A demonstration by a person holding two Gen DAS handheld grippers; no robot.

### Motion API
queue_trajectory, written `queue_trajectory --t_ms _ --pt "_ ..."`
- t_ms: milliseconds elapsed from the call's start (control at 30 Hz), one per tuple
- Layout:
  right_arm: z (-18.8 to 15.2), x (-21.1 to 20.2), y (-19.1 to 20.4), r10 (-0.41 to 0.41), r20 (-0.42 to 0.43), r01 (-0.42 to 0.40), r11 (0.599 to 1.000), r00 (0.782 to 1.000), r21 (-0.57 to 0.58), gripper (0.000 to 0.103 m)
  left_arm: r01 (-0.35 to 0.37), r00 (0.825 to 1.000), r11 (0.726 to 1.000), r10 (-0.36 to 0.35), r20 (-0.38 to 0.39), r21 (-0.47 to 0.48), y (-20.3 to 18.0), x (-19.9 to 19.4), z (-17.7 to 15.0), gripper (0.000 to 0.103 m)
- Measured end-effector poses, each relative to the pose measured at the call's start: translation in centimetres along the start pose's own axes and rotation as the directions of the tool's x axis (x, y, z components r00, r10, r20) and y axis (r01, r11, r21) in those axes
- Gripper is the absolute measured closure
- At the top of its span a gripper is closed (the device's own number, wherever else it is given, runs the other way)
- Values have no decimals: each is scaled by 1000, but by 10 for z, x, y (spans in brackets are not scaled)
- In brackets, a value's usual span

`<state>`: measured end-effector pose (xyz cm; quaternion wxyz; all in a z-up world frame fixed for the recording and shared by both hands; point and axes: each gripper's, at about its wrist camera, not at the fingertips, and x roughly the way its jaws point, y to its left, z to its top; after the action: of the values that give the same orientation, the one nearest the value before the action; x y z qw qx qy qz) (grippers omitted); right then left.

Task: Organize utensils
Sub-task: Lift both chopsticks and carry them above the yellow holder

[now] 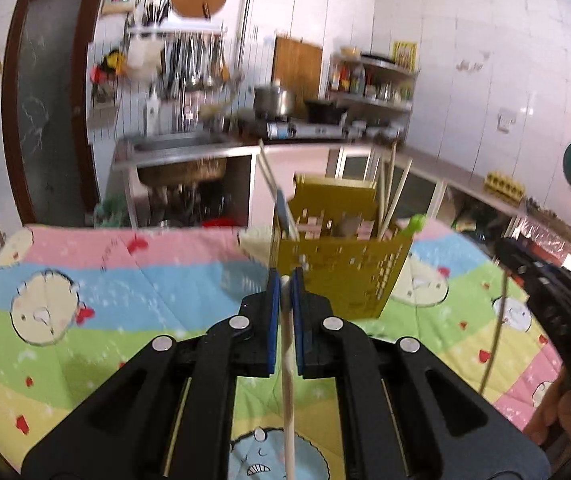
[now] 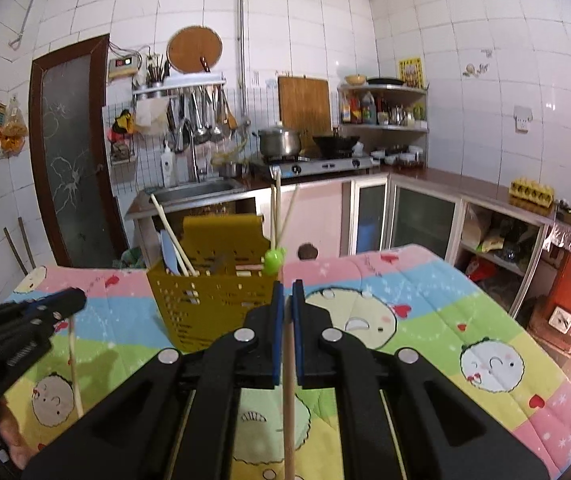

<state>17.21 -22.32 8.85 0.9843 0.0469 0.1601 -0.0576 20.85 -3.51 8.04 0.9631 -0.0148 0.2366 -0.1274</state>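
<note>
We are looking at a home kitchen. White square wall tiles [image 2: 305, 20] are covering the walls. A shiny metal sink [image 2: 201, 190] is sitting beside a steel gas stove [image 2: 317, 166] holding a silver cooking pot [image 2: 279, 140]. Metal ladles [image 2: 205, 114] are hanging above.
</note>
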Motion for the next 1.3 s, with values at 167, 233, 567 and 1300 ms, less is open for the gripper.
queue_trajectory --t_ms 167,233,567,1300 --pt "9 -8 6 -2 60 2 1000 998 0 99 -4 996 1000 2 85 27 -4 -16 7 99" --pt "12 -7 7 0 70 0 1000 998 0 99 -5 995 999 2 100 31 -2 -19 9 99" --pt "18 -3 12 1 85 0 1000 996 -8 99 4 991 1000 -6 137 14 5 -18 17 99" --pt "29 3 16 32 105 -30 999 994 -18 99 29 985 999 -31 170 17 -2 -11 33 99"
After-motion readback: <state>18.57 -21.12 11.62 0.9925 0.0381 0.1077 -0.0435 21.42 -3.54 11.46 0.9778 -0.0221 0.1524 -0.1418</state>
